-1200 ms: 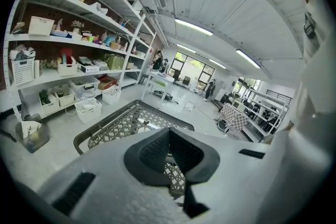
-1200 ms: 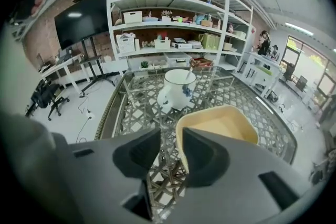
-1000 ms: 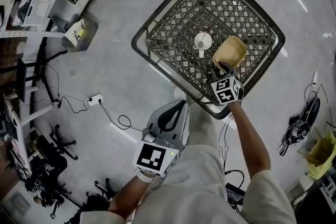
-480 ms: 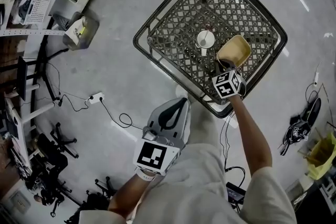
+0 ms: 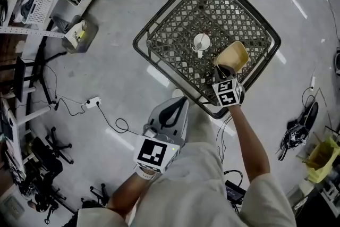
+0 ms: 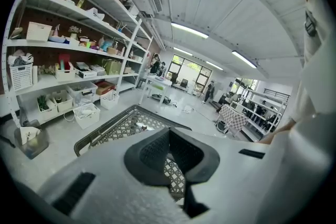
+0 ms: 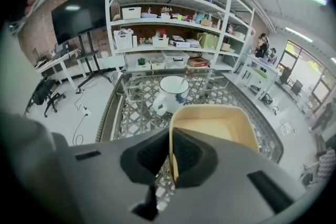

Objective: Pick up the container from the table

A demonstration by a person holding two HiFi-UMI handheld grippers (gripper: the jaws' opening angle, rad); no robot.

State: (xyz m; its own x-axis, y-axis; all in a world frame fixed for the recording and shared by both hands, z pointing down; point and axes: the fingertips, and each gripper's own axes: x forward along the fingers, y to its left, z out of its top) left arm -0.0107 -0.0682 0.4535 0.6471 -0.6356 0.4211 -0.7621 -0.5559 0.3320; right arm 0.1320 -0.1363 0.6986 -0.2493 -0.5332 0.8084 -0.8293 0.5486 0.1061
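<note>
Right gripper view: right gripper [image 7: 172, 160] jaws closing on near wall of tan container [image 7: 218, 126], just beside white mug [image 7: 169, 93] on lattice worktop [image 7: 131, 113]; lift level, away from mug, so thin pinch holds

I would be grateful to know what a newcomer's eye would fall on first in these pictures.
The tan container stands out first, towards the right side of the dark lattice table, with the right gripper closing its jaws on the near rim. Next comes the white mug just left of it, then the left gripper, empty, over the grey floor.
</note>
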